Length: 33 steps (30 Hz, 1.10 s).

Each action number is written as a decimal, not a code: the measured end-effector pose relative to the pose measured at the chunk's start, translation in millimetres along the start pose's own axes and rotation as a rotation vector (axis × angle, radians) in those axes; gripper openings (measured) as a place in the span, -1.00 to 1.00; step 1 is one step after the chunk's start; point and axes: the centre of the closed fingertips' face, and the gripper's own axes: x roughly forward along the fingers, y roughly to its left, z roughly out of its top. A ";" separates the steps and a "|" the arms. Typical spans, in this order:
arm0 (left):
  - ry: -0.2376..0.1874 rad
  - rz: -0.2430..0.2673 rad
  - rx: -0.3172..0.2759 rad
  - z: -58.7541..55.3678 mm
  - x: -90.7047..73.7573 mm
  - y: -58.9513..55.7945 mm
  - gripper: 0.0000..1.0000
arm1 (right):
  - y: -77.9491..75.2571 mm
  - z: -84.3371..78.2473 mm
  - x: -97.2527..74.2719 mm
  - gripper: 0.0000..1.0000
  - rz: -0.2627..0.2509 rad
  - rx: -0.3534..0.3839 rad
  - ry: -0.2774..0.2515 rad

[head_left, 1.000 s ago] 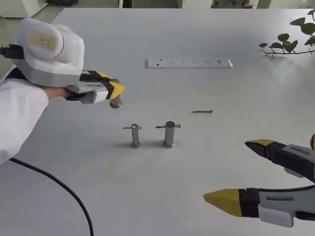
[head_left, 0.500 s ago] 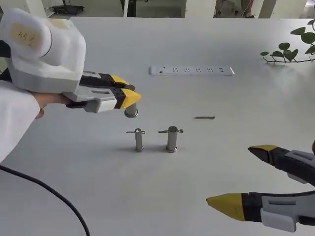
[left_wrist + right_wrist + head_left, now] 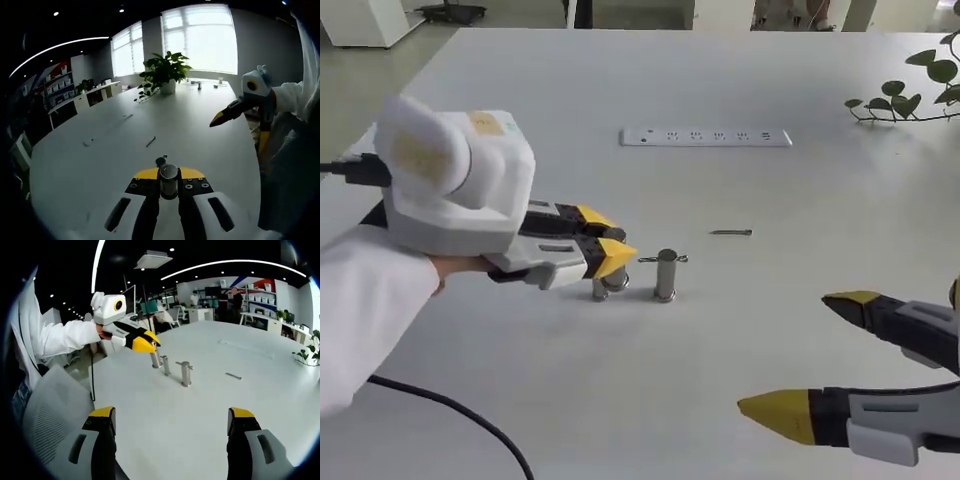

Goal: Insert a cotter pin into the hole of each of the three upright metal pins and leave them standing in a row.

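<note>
Though it carries little, the table (image 3: pixel 650 400): white and wide, task things grouped mid-table, the rest well apart.
Plant (image 3: pixel 162 70): far right corner, no part in the work.
Left gripper (image 3: pixel 620 255): reaches in from the left, claw clamped on the held pin (image 3: pixel 169 181) just below its head, with the pin upright between the yellow tips.
Right gripper (image 3: pixel 785 350): near right, claw wide apart, holding nothing, well clear of the row.
Power strip (image 3: pixel 705 137): lies flat at the far side.
Thick pin (image 3: pixel 665 275): stands upright at the right of the group, a cotter pin through its top.
Thin pin (image 3: pixel 599 291): upright, its head hidden behind the left gripper, so its cotter cannot be confirmed.
Held pin, place: just beside the thin pin; whether its foot touches the table I cannot tell.
Held pin, risk: the tips crowd the thin pin, so letting go or drawing back carelessly could knock it over. If set down tilted, the held pin may topple.
Loose cotter pin (image 3: pixel 731 232): flat on the table, right of and beyond the thick pin. Small and thin, it may slip from the right claw or miss the hole.
</note>
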 end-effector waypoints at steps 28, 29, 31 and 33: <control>0.045 -0.145 0.062 -38.0 34.3 -49.0 -0.79 | 12.0 -7.1 3.4 0.81 0.028 -0.001 0.031; 0.044 -0.146 0.062 -38.4 34.5 -49.2 -0.79 | 11.9 -7.0 3.8 0.81 0.028 -0.002 0.031; 0.045 -0.152 0.051 -39.5 35.0 -50.2 -0.79 | 12.7 -7.4 3.3 0.81 0.029 -0.001 0.032; 0.043 -0.159 0.035 -41.1 35.3 -51.1 -0.79 | 12.6 -7.0 3.3 0.81 0.030 0.000 0.031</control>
